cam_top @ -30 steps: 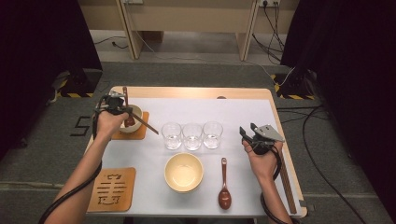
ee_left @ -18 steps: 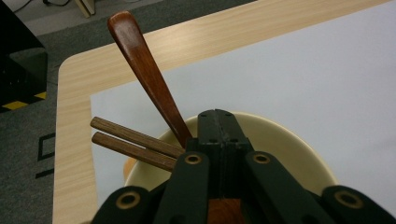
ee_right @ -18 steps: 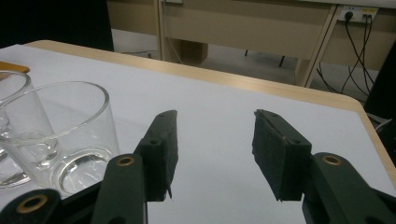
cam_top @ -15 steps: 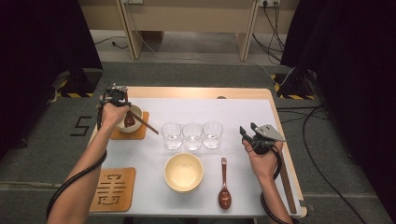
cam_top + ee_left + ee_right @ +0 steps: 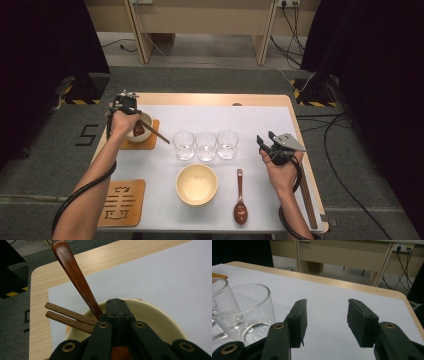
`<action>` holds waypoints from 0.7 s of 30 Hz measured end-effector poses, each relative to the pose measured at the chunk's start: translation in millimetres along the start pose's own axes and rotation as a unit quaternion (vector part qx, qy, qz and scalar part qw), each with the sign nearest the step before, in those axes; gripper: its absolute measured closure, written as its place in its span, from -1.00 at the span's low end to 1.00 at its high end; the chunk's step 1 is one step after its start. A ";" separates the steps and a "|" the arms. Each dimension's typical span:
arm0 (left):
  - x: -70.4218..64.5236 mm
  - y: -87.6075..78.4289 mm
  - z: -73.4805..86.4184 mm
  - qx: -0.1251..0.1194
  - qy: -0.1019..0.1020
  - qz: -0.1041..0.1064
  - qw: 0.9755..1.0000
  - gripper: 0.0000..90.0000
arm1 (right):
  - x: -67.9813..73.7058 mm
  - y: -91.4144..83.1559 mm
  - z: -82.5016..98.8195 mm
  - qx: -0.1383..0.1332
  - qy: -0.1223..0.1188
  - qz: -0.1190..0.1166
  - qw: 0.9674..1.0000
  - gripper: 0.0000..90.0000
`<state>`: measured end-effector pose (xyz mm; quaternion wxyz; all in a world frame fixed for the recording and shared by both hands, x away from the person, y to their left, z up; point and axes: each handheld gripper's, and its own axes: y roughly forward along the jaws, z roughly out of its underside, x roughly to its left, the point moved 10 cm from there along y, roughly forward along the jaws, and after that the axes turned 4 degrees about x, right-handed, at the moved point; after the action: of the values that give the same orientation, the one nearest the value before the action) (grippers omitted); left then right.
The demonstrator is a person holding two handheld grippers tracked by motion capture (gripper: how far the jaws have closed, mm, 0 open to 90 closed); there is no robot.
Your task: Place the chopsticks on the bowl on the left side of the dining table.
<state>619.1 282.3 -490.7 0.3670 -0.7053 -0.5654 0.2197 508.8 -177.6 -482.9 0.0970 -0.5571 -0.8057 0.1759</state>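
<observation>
Wooden spoon [image 5: 75, 277], dark red-brown, glossy, tapered handle

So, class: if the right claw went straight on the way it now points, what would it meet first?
Probably nothing: the right claw stands open over bare white table cover, with the nearest glass off to its left.

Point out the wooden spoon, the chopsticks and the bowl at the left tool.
wooden spoon [image 5: 75, 275], left gripper view, handle.
chopsticks [image 5: 67, 317], left gripper view, shafts.
bowl [image 5: 160, 317], left gripper view, rim.

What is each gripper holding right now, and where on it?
Left gripper is shut on the wooden spoon, low on its handle, over the bowl. Right gripper is open, holding nothing.
</observation>
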 end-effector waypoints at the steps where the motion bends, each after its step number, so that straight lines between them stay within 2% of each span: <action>1: 0.1 0.0 0.0 0.001 0.000 0.000 1.000 0.98 | -0.2 0.3 0.1 0.000 -0.003 0.000 1.000 0.13; 21: 5.9 0.7 4.2 0.016 0.004 -0.013 1.000 0.98 | -0.4 0.1 0.0 0.001 -0.001 0.000 1.000 0.13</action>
<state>618.0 289.0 -493.3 0.3838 -0.6929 -0.5690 0.2210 509.0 -177.9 -483.0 0.0963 -0.5569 -0.8057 0.1774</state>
